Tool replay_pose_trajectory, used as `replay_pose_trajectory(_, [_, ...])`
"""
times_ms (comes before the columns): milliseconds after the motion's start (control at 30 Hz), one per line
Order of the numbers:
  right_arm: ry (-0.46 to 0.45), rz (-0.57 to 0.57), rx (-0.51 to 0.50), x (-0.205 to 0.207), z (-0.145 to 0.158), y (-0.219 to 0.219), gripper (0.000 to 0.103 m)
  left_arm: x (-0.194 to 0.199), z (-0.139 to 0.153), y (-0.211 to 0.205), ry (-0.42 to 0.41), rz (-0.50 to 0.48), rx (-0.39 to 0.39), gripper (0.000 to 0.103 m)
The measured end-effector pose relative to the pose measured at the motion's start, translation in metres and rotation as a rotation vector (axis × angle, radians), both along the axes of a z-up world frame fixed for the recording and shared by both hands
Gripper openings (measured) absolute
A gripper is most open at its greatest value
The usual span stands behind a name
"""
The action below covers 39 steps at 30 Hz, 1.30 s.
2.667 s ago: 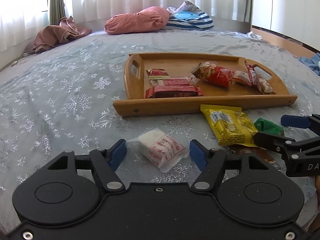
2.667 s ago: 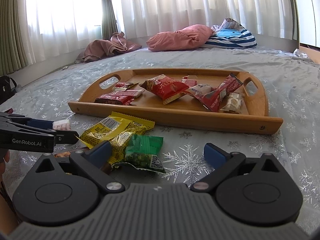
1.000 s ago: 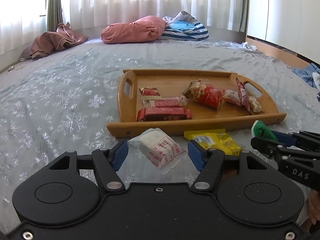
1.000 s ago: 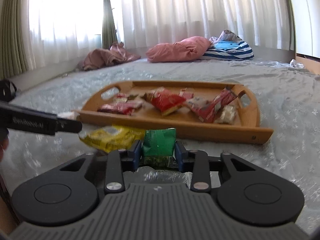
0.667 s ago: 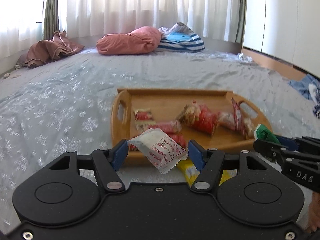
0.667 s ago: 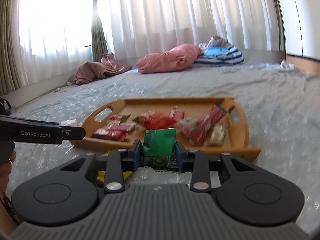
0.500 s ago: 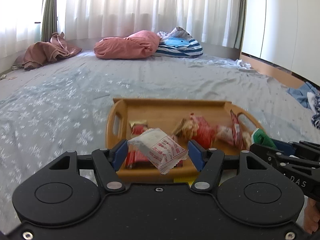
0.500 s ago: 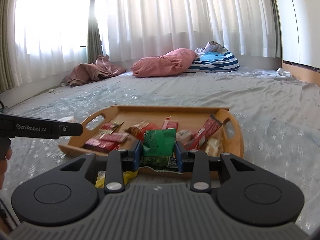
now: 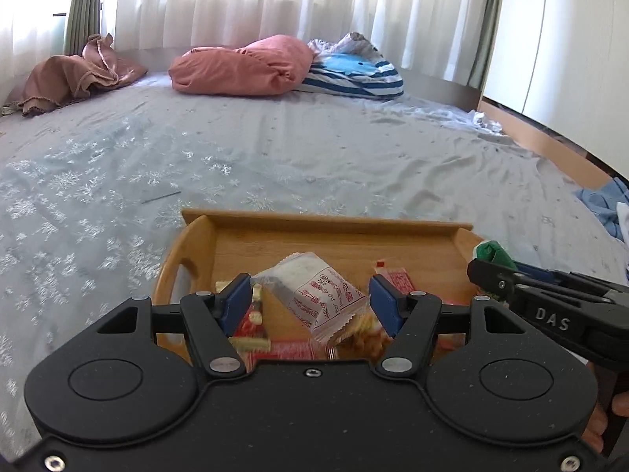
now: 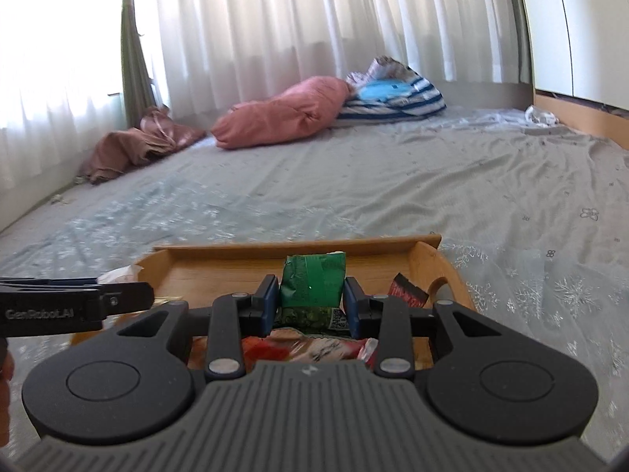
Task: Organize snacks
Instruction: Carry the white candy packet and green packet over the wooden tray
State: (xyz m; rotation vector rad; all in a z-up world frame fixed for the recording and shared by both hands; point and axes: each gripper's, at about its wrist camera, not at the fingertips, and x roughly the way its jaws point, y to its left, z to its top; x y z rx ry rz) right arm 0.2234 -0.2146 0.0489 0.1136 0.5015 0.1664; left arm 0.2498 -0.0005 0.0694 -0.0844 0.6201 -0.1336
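Note:
My left gripper (image 9: 310, 301) is shut on a white snack packet with red print (image 9: 314, 295) and holds it above the near part of the wooden tray (image 9: 314, 222). My right gripper (image 10: 310, 303) is shut on a green snack packet (image 10: 312, 285), also held over the tray (image 10: 298, 246). Red snack packets (image 9: 251, 324) lie in the tray under both grippers. The right gripper with its green packet (image 9: 491, 253) shows at the right of the left wrist view. The left gripper's finger (image 10: 122, 295) shows at the left of the right wrist view.
The tray sits on a pale blue bedspread with snowflake print (image 9: 118, 196). A pink pillow (image 9: 243, 65), a striped blue cushion (image 9: 354, 72) and a brown cloth (image 9: 74, 76) lie at the far end by the curtains. A blue cloth (image 9: 605, 208) lies at the right.
Both grippers closed on their packets, lifted them off the bedspread and moved forward over the tray. The yellow packet left on the bed has dropped out of view.

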Motion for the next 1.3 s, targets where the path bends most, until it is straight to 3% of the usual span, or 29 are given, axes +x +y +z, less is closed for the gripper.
replay_pose_trajectory(500, [0.056,-0.011,-0.064,0.036,-0.029,0.01,0.04,0.05,-0.036,-0.006,0.06,0.025,0.023,0.063])
replay_pose_trajectory(1300, [0.104,-0.009,-0.066,0.046,-0.043,0.01,0.041,0.062,-0.052,-0.007,0.095,0.02,0.052,0.063])
